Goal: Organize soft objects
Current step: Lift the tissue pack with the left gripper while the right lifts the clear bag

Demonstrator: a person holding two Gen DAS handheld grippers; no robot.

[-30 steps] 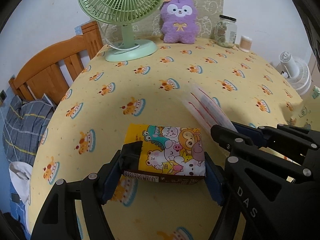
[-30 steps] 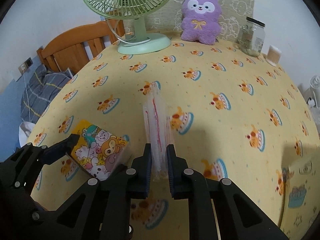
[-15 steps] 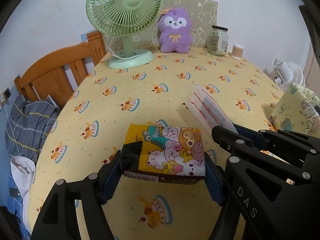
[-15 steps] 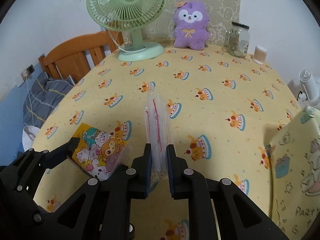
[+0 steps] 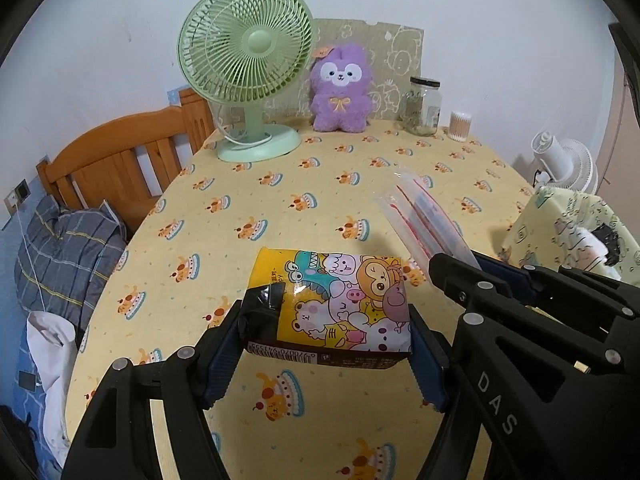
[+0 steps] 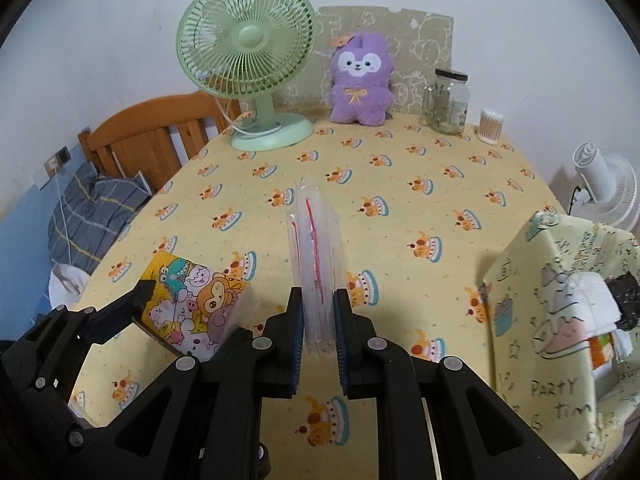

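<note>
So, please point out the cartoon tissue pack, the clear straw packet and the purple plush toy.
cartoon tissue pack (image 5: 340,300), left wrist view, printed top face.
clear straw packet (image 6: 314,248), right wrist view, middle.
purple plush toy (image 6: 360,80), right wrist view, body.

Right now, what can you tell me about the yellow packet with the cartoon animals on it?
The yellow packet is a soft, shiny plastic pack printed with cartoon animals, with a dark strip and barcode along its near edge. The left gripper pinches it from both sides, holding it tilted above the yellow tablecloth.

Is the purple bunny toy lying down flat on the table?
No, the purple plush toy sits upright at the back of the table, beside the green fan.
</note>
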